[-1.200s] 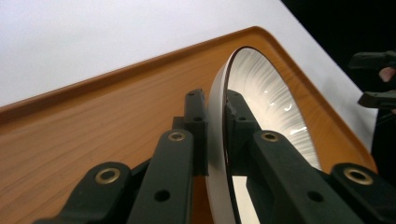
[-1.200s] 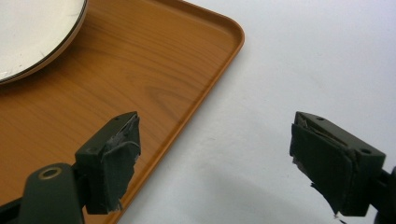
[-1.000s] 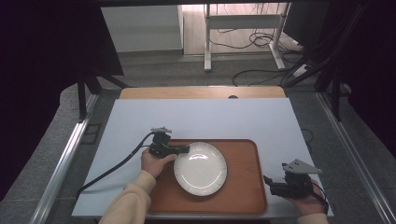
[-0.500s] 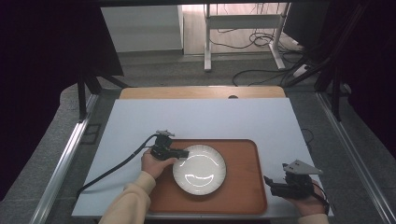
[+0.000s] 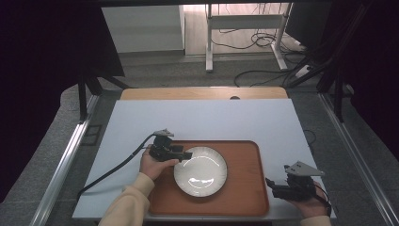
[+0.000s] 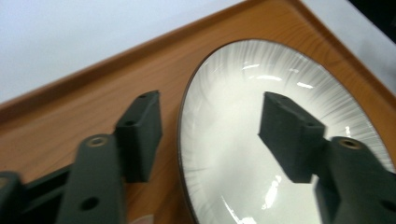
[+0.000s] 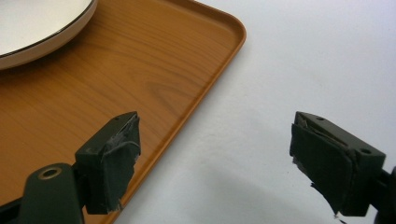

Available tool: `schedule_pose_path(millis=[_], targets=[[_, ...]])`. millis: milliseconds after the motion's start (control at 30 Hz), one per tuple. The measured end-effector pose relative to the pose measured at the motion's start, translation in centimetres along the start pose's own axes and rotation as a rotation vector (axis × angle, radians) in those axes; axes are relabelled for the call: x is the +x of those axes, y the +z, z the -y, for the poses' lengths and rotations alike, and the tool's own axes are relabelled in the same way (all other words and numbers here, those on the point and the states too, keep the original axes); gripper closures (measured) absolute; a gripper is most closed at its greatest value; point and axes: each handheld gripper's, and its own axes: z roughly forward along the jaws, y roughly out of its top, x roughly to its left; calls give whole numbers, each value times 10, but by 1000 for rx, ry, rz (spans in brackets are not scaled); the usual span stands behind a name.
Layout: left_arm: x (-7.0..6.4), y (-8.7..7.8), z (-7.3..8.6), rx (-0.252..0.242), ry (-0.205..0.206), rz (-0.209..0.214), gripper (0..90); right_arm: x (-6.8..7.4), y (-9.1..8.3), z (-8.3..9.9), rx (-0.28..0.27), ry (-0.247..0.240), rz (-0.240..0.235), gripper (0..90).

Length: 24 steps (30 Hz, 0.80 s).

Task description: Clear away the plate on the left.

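A white plate (image 5: 200, 171) with a thin dark rim lies on a brown wooden tray (image 5: 244, 160). My left gripper (image 5: 187, 154) is open at the plate's left rim. In the left gripper view the gripper (image 6: 212, 121) straddles that rim, one jaw over the tray (image 6: 70, 116) and the other over the plate (image 6: 243, 140). My right gripper (image 5: 269, 182) is open at the tray's right edge, near the front corner. In the right gripper view the gripper (image 7: 210, 154) has one jaw over the tray (image 7: 116, 70) and one over the table, with nothing between them. The plate (image 7: 32, 23) shows at the top left.
The tray sits at the front of a pale blue-white tabletop (image 5: 202, 120), with a wooden strip (image 5: 202, 93) along the far edge. A black cable (image 5: 113, 172) trails left from the left gripper. Metal rails run beside the table.
My left gripper has shifted slightly toward me along the plate's left rim. The right gripper has stayed in place.
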Motion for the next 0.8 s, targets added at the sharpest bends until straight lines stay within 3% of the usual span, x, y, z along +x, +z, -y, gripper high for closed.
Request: schedule_pose_path(millis=[233, 333, 367, 633, 800], targets=[[-7, -11, -1, -55, 21, -3, 314, 1, 2, -1, 3, -5, -4, 167], [-12, -21, -3, -86, 32, -18, 300, 1, 4, -2, 3, -9, -9, 167], [-15, -25, -2, -92, 50, -41, 298, 1, 4, -2, 3, -9, -10, 167], [-23, -37, 2, -54, 97, -116, 291, 2, 4, -3, 5, -17, -14, 167], [-29, -55, 5, -57, 140, -173, 282, 1, 4, -2, 3, -13, -15, 167]])
